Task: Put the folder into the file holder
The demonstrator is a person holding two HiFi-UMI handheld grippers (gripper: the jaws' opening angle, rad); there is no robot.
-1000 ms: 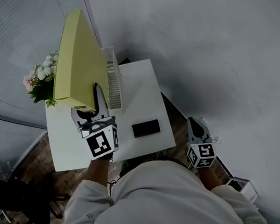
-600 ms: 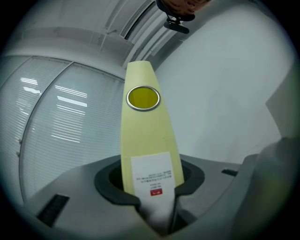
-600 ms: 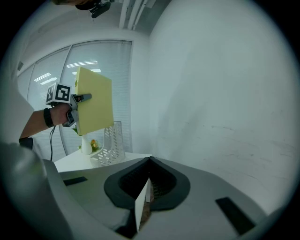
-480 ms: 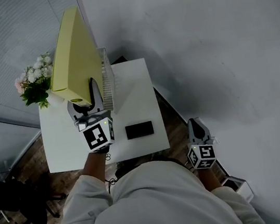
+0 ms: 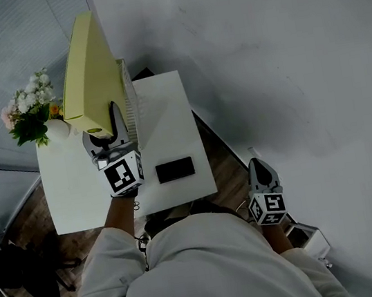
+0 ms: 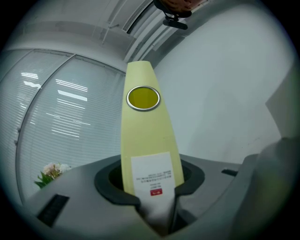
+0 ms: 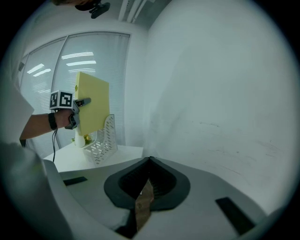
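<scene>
White bench [image 5: 166, 112], far edge: L tongs [image 6: 157, 206] clamp folder [image 5: 90, 75] upright by file holder [image 5: 127, 98]; next, lower it in. R tongs [image 7: 145, 192] closed, empty.

Flowers [image 5: 27, 115] L of file holder [image 5: 128, 99]; phone [image 5: 175, 170] nearer, R.
</scene>
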